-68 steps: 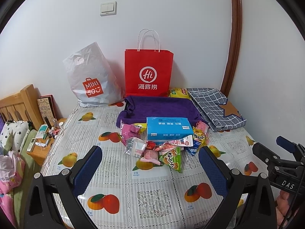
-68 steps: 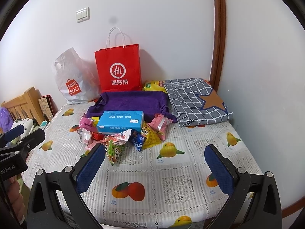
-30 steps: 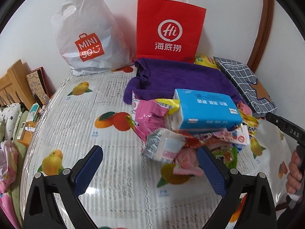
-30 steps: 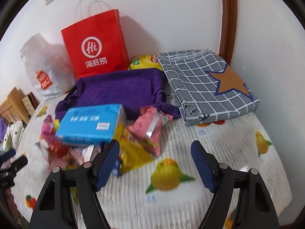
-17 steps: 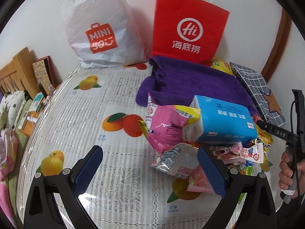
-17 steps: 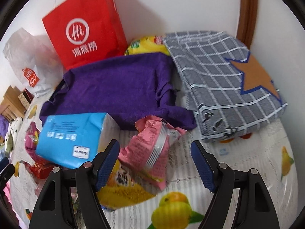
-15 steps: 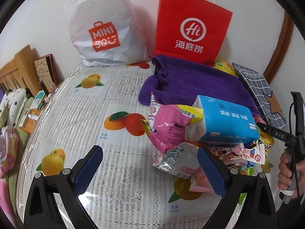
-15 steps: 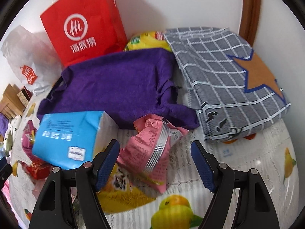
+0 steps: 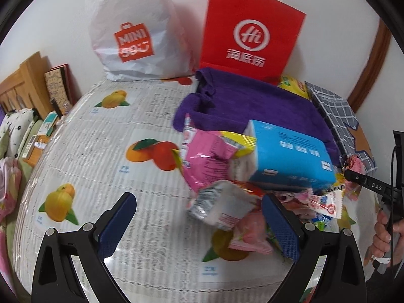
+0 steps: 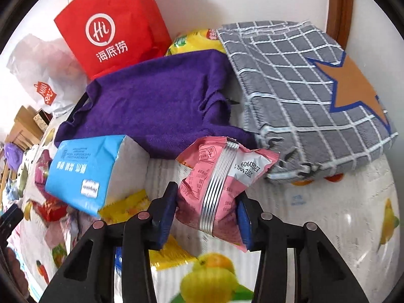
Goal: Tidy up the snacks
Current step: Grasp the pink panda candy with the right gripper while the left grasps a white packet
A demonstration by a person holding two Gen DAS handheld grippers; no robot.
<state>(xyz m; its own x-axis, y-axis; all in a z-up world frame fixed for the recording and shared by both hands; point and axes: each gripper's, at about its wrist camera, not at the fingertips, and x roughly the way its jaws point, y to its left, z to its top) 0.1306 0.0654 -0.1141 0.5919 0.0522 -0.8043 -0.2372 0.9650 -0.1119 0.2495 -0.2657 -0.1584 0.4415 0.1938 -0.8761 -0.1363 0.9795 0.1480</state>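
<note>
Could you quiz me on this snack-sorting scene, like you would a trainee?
1. True or false: the right gripper is closed on the pink snack packet.
2. Which bag stands behind the purple towel? A) red paper bag B) green backpack C) brown sack
3. Fill in: the left gripper is ____.

Key: 1 true; 2 A; 3 open, holding nothing, hovering beside the snack pile that lies under the blue tissue pack.
</note>
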